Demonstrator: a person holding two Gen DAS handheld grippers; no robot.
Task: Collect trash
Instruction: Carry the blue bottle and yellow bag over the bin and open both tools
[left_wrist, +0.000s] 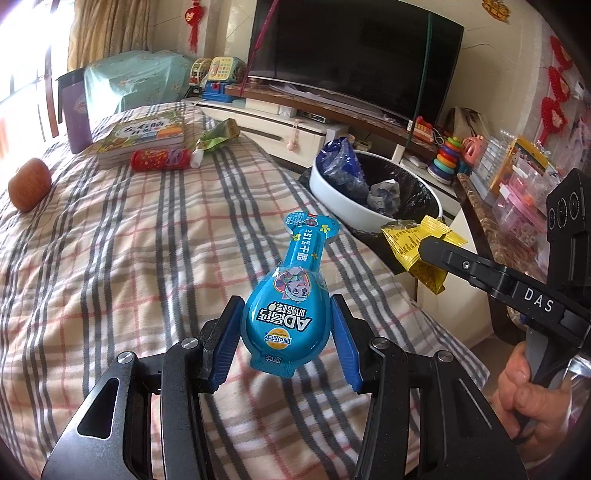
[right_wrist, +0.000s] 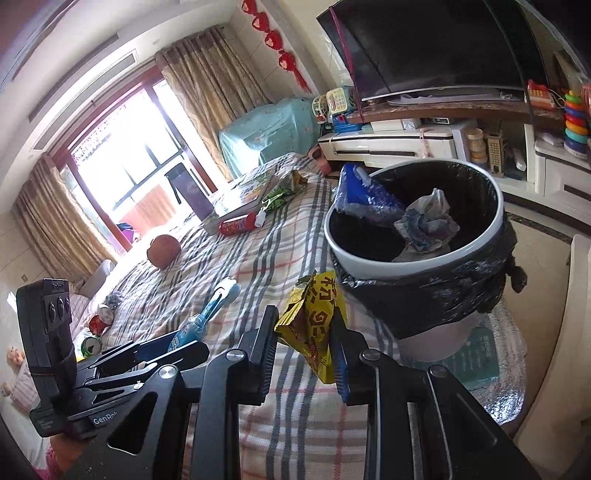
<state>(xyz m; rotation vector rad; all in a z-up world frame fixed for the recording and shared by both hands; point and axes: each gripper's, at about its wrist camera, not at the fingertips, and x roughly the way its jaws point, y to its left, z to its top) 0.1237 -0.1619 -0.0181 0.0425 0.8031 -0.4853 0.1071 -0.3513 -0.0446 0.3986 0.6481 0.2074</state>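
A plaid blanket (left_wrist: 129, 240) covers the bed, which fills most of both views; a dark TV (left_wrist: 354, 55) sits top centre, curtained window upper left. The left gripper (left_wrist: 284, 339) is clamped on one blue snack packet (left_wrist: 286, 302), bottom centre. The right gripper (right_wrist: 306, 339) pinches one yellow wrapper (right_wrist: 314, 325), just below the bin (right_wrist: 417, 218) (black-lined, its base hidden). Three cans lie lower left, blurred.
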